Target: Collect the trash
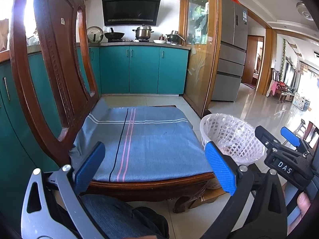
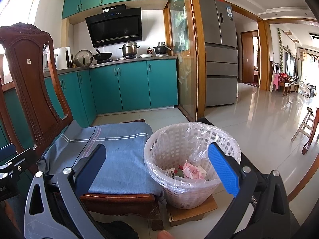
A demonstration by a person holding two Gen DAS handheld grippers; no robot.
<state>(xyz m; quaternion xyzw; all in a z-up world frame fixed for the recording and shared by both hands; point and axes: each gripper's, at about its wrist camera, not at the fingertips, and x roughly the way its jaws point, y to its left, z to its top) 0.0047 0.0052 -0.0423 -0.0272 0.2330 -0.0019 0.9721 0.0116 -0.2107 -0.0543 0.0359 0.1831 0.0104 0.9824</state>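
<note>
Left tool [image 1: 154,166] is hanging wide open over the front edge of the chair seat, nothing between its blue pads [image 1: 220,169]. Right tool [image 2: 157,170] is also gaping wide and holding nothing, with one finger over the seat cloth and the other over the rim of the basket; it is showing at the right edge of the left wrist view too [image 1: 279,139]. White lattice wastebasket [image 2: 185,187], lined with a clear plastic bag [image 2: 229,139], is standing on a flat piece of cardboard [image 2: 193,213] on the tiled floor [image 2: 259,131], just beside the right side of the wooden chair [image 1: 49,63]. Trash [image 2: 189,172] is lying at the bottom of the basket: pink and white crumpled wrappers, one printed packet. Blue striped cloth [image 1: 147,143] is covering the seat, with nothing lying on it. A fingertip is showing at the bottom edge of each view.
</note>
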